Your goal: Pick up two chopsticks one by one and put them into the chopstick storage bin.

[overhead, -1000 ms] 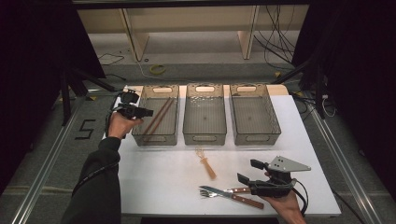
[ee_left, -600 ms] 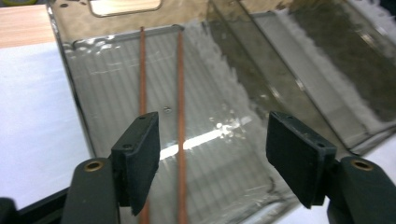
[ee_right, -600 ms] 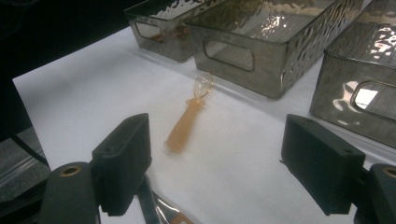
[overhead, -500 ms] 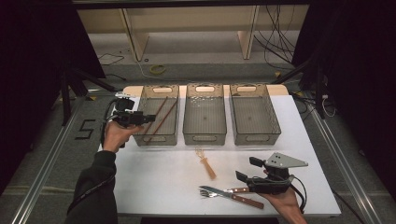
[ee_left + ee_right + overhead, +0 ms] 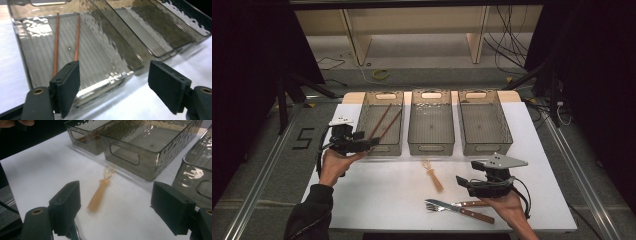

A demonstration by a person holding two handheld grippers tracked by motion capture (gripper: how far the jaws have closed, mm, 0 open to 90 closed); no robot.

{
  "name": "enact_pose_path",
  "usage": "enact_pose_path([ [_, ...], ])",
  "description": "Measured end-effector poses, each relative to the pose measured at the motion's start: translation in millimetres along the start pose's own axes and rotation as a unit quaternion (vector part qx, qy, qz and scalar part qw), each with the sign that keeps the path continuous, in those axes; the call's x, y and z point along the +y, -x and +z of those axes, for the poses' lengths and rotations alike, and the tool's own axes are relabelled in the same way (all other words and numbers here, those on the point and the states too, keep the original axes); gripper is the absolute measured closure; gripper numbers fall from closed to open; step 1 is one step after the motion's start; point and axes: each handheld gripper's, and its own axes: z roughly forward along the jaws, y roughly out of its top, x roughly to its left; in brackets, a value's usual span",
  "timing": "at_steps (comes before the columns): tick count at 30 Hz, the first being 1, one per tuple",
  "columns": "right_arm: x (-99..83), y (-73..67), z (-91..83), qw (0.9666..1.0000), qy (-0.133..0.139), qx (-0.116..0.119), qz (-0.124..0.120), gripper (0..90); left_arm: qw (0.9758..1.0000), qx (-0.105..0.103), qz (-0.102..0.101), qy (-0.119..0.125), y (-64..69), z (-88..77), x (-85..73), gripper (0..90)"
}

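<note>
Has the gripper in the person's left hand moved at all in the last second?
Yes. The left gripper has drawn back from over the left bin toward the person, to the bin's near left corner. Its jaws have just been opening, with nothing between them.

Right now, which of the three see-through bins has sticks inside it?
The left bin, nearest the left tongs, has two brown chopsticks lying in it. The middle bin and the right bin hold nothing.

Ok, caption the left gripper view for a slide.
Open left gripper facing the left bin, two chopsticks inside.
</note>
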Motion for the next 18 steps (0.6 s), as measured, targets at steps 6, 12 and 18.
enact_pose_path([
  [6,6.1,-0.7,8.8,0.9999,-0.01,0.0,-0.003,24.6,0.9998,-0.012,0.017,0.006,10.8,-4.1,-10.3,23.4],
  [12,12.3,-3.4,21.4,0.9996,-0.026,0.004,-0.008,24.7,0.999,-0.033,0.028,0.012,23.5,-2.9,-26.7,23.3],
  [18,15.3,-6.1,30.1,0.9993,-0.036,0.005,-0.01,24.8,0.9979,-0.049,0.041,0.006,33.8,0.4,-38.3,23.0],
])
